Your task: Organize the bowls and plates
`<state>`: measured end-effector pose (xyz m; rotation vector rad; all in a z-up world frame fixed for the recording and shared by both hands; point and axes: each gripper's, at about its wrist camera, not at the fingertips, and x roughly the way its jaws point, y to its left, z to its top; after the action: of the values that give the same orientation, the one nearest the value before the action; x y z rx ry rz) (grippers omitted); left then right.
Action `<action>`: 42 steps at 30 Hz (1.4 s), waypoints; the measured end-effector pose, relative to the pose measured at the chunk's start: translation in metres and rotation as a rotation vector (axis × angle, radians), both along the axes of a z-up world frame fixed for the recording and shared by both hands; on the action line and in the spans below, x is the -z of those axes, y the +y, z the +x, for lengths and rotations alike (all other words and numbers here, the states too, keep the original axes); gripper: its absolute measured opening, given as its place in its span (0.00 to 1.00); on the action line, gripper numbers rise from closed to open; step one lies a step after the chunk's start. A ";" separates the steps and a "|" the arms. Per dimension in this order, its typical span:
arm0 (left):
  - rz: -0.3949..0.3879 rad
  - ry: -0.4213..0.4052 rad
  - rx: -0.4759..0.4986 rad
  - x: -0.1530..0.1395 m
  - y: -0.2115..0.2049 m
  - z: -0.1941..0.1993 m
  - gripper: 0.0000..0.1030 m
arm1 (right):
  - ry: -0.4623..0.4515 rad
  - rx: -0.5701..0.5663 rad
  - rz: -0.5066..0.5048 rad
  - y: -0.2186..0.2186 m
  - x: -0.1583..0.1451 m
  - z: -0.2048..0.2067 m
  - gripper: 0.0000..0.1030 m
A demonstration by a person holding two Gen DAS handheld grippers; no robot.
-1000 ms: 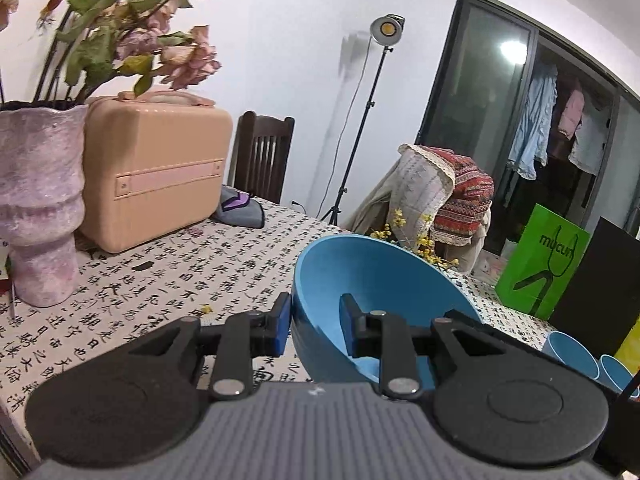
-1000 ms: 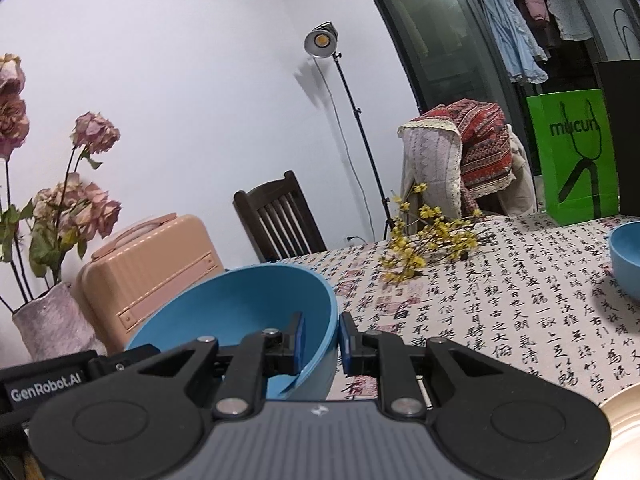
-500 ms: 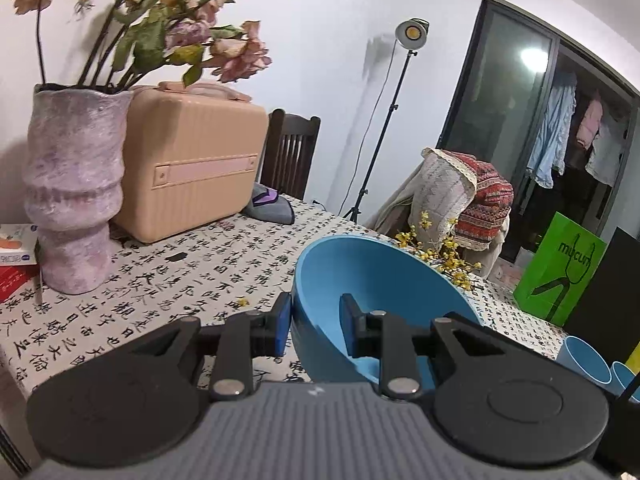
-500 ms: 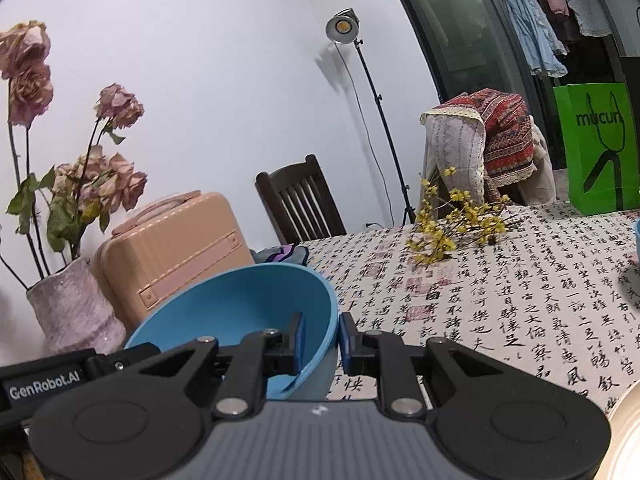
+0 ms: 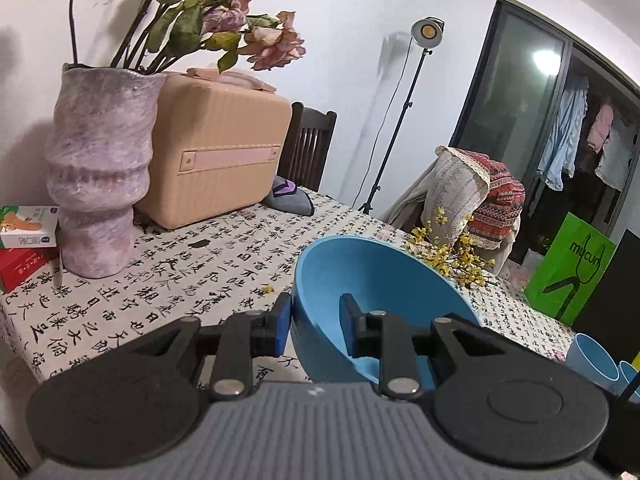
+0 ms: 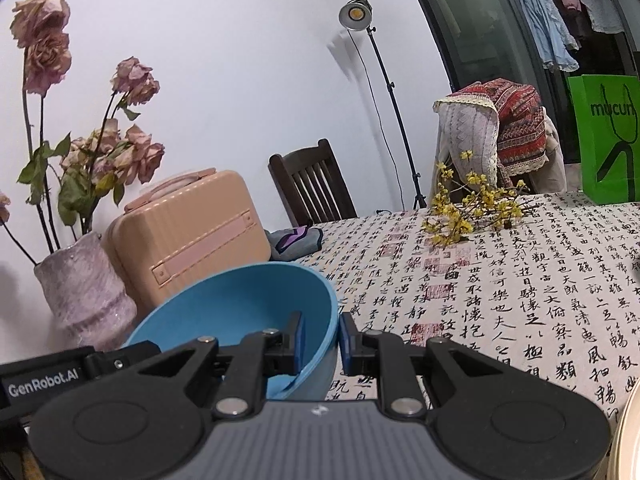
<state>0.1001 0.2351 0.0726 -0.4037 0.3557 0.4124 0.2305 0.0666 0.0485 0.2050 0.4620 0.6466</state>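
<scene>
A large blue bowl [image 5: 376,280] hangs tilted above the patterned tablecloth, held from both sides. My left gripper [image 5: 314,326] is shut on the bowl's left rim, one pad outside and one inside. My right gripper [image 6: 322,340] is shut on the opposite rim of the same blue bowl [image 6: 240,308], again with a pad on each face of the wall. The other gripper's black body [image 6: 48,376] shows at the left of the right wrist view. Two small blue cups [image 5: 592,360] stand at the right edge of the left wrist view. A pale plate rim [image 6: 628,436] peeks in at the lower right.
A purple vase [image 5: 100,172] of dried flowers and a peach suitcase [image 5: 216,156] stand at the table's far left. Small boxes [image 5: 24,240] lie beside the vase. Yellow flower sprigs [image 6: 472,208] lie mid-table, a green bag [image 6: 608,140] at the far right. A dark chair [image 6: 308,188] and lamp stand behind.
Both grippers have carried the bowl together leftward and slightly down; the vase and suitcase now loom larger and closer. Both grips are unchanged.
</scene>
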 end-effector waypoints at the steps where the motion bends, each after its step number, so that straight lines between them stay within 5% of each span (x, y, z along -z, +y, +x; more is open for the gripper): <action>1: -0.001 0.001 -0.001 0.001 0.001 -0.001 0.25 | 0.002 -0.001 -0.002 0.001 0.001 -0.001 0.17; 42: -0.100 0.075 -0.040 0.052 0.045 -0.014 0.25 | 0.065 -0.055 -0.079 0.048 0.044 -0.012 0.17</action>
<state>0.0858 0.2800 0.0210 -0.4948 0.4424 0.4511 0.2188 0.1146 0.0050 0.1390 0.5562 0.6761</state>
